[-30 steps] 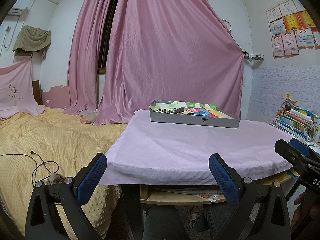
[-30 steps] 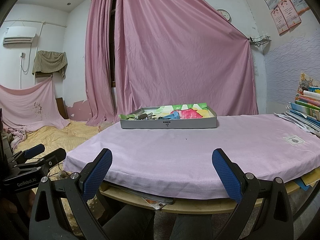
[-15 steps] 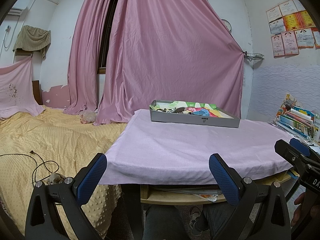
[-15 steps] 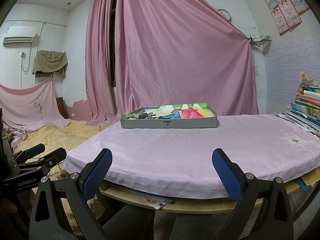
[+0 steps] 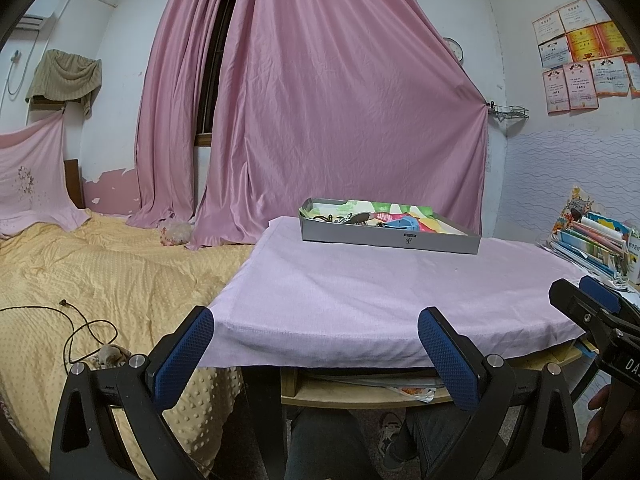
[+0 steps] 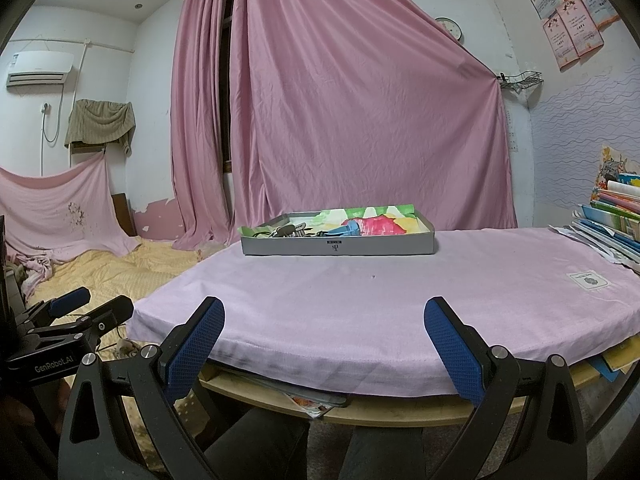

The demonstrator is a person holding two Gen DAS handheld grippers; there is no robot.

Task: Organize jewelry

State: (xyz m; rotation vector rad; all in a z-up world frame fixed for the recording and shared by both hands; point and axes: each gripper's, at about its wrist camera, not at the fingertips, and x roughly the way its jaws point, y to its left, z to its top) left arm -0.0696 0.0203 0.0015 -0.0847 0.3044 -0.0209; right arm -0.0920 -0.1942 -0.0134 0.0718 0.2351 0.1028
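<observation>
Both claws hang wide open and empty just off the near edge of the table (image 6: 360,304), the left claw (image 5: 316,344) toward the bed (image 5: 100,272) side, the right claw (image 6: 325,338) beside it. Well beyond them, at the far end of the pink cloth, sits the grey tray (image 6: 340,245), and there's the jewelry (image 6: 288,231), a dark tangle bunched in the tray's left end on colourful paper, with a blue piece (image 6: 347,229) just right of it. Right of the tray, well apart from it, books (image 6: 612,216) are stacked at the table's edge.
</observation>
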